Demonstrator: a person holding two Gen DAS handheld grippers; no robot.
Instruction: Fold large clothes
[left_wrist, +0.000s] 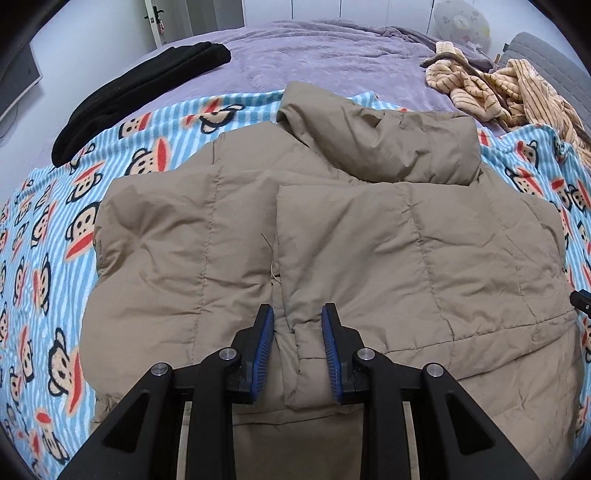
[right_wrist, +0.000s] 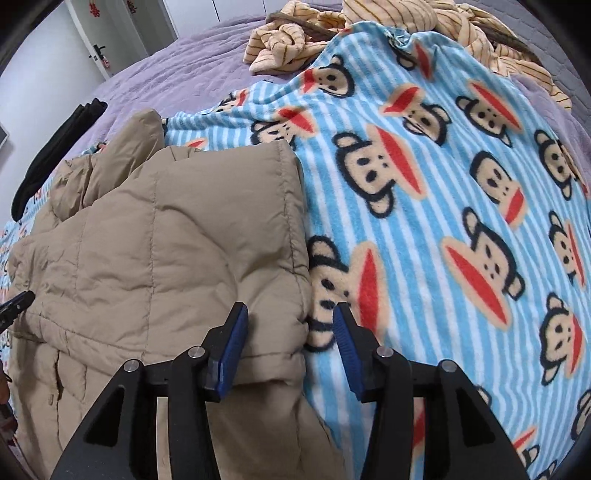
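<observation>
While your left gripper (left_wrist: 297, 325) points down at the tan puffer jacket (left_wrist: 332, 240), its blue pads (left_wrist: 264, 350) stand a narrow gap apart with a folded edge of the jacket's near panel between them; whether the pads actually press that fabric, I cannot tell. Your right gripper (right_wrist: 290, 325) has its jaws parted wider, straddling the jacket's right edge (right_wrist: 295, 258): one pad over the tan fabric, the other over the blanket, neither pad pressing anything.

The jacket lies flat on the monkey-print striped blanket (left_wrist: 48, 221), partly folded, with both side panels turned in so they meet along a seam down the middle. The collar or hood (left_wrist: 369, 136) is bunched at the far end. In the right wrist view the jacket fills the left half and the blanket (right_wrist: 443, 184) the right half.

The blanket sits on a purple bedspread (left_wrist: 314, 51). A folded black garment (left_wrist: 140, 92) lies at the far left of the bed, well apart from the jacket. A crumpled yellow striped cloth (left_wrist: 509, 92) lies at the far right, touching the blanket's far corner. A white door (left_wrist: 162, 18) with a dark handle shows beyond the bed.
</observation>
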